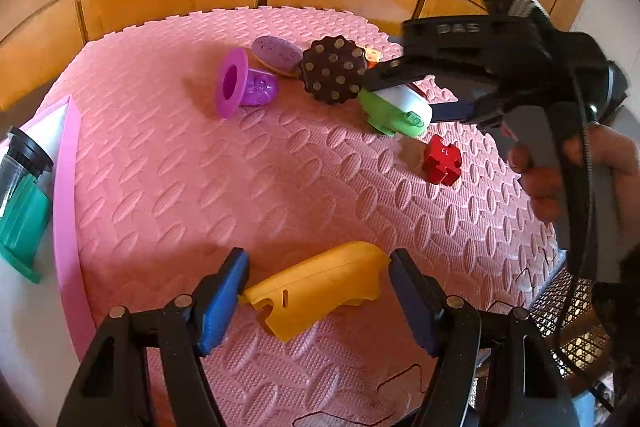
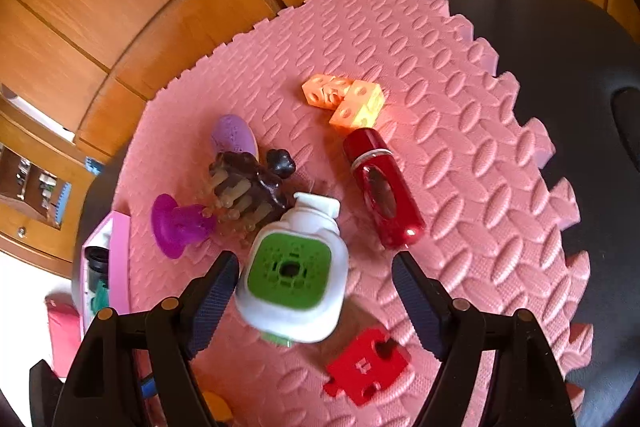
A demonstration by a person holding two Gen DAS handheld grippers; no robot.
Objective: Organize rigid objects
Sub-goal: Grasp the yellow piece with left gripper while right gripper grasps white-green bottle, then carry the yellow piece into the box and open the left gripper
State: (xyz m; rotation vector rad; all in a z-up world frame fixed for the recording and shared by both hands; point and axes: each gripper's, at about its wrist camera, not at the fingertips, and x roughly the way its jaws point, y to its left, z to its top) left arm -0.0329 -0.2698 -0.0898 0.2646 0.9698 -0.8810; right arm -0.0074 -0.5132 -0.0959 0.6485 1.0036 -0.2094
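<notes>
Yellow piece point(image 1: 316, 287) between left jaws (spread), white-green bottle point(image 2: 294, 275) between right jaws

The white and green dispenser point(image 2: 294, 277) lies tilted on the pink foam mat point(image 2: 460, 155). Beside it, on the left, are the brown spiked massage brush point(image 2: 250, 193), the purple funnel-shaped piece point(image 2: 176, 225) and a lilac oval piece point(image 2: 234, 137). The red bottle point(image 2: 382, 187) lies on its side just right of the dispenser, the orange cube blocks point(image 2: 346, 99) beyond it. The red puzzle block point(image 2: 366, 365) lies nearer than the dispenser. The yellow plastic piece point(image 1: 316, 287) lies well apart.
</notes>
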